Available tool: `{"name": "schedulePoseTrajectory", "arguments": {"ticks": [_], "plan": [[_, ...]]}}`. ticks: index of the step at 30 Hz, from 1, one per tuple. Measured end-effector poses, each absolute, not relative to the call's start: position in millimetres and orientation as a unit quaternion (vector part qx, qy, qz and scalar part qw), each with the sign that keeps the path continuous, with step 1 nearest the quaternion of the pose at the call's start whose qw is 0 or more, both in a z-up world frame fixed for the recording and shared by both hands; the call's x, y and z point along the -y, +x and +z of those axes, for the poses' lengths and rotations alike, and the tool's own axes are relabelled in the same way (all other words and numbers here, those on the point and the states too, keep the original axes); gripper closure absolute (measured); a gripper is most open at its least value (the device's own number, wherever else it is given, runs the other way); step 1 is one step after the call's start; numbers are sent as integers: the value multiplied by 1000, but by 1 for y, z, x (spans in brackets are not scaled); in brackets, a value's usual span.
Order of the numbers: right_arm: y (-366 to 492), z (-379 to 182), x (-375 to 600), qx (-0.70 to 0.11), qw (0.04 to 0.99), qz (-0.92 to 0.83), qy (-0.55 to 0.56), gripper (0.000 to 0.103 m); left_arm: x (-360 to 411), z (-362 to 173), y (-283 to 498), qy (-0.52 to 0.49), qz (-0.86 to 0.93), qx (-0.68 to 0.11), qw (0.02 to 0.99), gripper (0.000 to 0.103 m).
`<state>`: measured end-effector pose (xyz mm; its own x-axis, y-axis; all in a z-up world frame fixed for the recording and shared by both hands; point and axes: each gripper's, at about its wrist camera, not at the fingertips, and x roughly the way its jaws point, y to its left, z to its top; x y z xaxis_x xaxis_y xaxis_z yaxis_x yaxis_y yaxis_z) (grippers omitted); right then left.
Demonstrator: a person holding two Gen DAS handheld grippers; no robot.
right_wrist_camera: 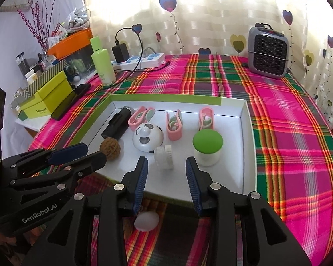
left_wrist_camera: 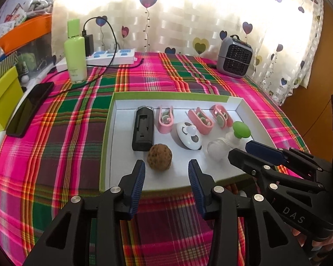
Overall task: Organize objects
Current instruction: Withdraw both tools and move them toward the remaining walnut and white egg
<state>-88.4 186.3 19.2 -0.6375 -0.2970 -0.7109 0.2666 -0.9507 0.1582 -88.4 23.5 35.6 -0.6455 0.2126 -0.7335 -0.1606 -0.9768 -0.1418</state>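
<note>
A shallow white tray [left_wrist_camera: 113, 119] [right_wrist_camera: 247, 133] with a green rim lies on the plaid tablecloth. In it are a black box-shaped device [left_wrist_camera: 142, 130] [right_wrist_camera: 116, 124], three pink clips [left_wrist_camera: 165, 119] [right_wrist_camera: 174, 125], a white panda toy [left_wrist_camera: 188, 136] [right_wrist_camera: 147, 138], a brown walnut [left_wrist_camera: 159, 156] [right_wrist_camera: 110, 148], a small clear jar [left_wrist_camera: 216, 148] [right_wrist_camera: 164, 157] and a green-capped white pot [left_wrist_camera: 240, 129] [right_wrist_camera: 207, 147]. My left gripper [left_wrist_camera: 166, 169] [right_wrist_camera: 93, 153] is open and empty, just in front of the walnut. My right gripper [right_wrist_camera: 166, 166] [left_wrist_camera: 244, 149] is open and empty, in front of the jar. A white egg-shaped object [right_wrist_camera: 146, 220] lies on the cloth under the right gripper.
A phone [left_wrist_camera: 30, 109], a green bottle [left_wrist_camera: 75, 51], a power strip [left_wrist_camera: 113, 56] with charger, and yellow-green boxes [right_wrist_camera: 48, 95] stand at the left and back. A grey heater [left_wrist_camera: 234, 56] [right_wrist_camera: 267, 52] stands at the back right. A curtain hangs behind.
</note>
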Motion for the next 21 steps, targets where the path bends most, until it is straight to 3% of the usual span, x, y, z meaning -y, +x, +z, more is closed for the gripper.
{"name": "schedulePoseTrajectory", "arguments": {"ticks": [21], "plan": [[-39,28,-196,18,152,-915,372,66,-31,42,-44,-397,911,26,112,63]]}}
